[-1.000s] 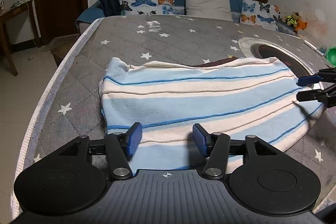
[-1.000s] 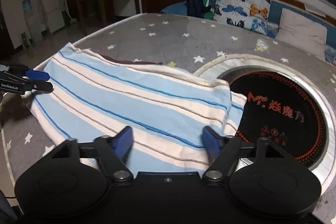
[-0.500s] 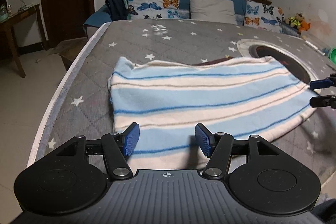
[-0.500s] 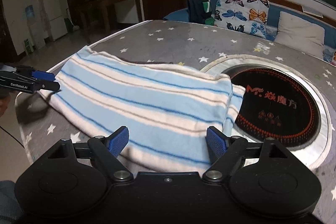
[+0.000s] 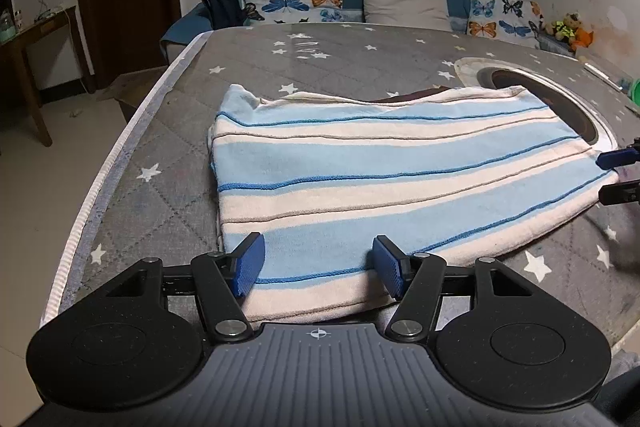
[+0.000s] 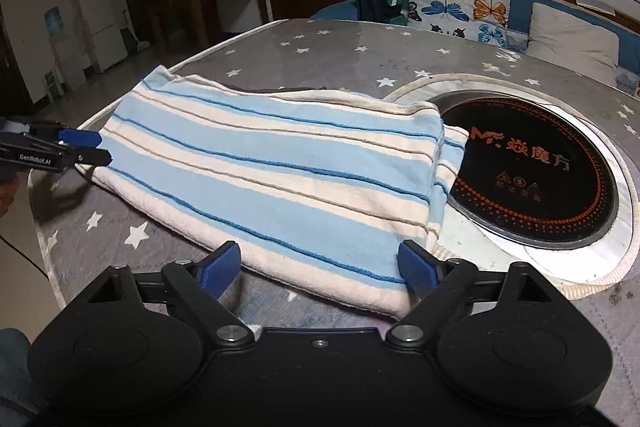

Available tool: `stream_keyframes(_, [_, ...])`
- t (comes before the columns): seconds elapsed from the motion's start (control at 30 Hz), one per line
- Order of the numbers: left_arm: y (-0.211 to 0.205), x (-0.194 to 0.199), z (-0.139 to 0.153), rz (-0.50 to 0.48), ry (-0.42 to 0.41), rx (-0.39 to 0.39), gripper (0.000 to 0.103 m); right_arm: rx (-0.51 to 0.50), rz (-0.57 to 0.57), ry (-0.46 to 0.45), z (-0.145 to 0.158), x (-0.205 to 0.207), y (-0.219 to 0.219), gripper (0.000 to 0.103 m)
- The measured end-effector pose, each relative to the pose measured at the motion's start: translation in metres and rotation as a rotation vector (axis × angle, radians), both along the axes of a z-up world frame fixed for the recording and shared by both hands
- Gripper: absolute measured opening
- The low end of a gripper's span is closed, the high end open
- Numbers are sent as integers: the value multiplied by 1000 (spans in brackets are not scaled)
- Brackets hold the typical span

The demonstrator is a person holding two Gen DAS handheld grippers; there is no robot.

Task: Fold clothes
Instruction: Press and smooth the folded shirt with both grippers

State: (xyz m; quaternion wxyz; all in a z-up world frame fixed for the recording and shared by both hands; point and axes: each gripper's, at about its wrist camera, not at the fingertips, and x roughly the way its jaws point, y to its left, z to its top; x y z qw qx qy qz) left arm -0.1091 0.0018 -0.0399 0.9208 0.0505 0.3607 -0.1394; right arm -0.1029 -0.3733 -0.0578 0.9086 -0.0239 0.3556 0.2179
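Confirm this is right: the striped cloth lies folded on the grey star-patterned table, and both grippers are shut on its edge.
Not quite. The striped cloth does lie folded on the table, but both views show the left gripper and right gripper open, holding nothing.

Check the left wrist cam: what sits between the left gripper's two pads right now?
The near hem of the striped garment lies in the gap of the left gripper; both pads stand wide apart, neither pinching it. The left wrist view shows this.
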Motion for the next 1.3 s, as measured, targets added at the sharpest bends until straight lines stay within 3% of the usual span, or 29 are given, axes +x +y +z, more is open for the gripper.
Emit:
stream_keyframes(0.27, [5,14,19,14,-44,-37,63,13,10,-29,15,8,3,93])
stream_keyframes(0.5, [8,37,1,25,32,-27,63,12,10,-15,10,16,6,93])
stream_keyframes(0.87, [7,60,23,18,-31,-57,67,10,10,6,3,27,10,99])
stream_keyframes(1.17, [13,92,6,27,52,-90,67,0,20,20,-2,32,13,102])
stream_keyframes(1.3, [13,94,16,29,20,-89,67,5,20,20,-1,32,13,102])
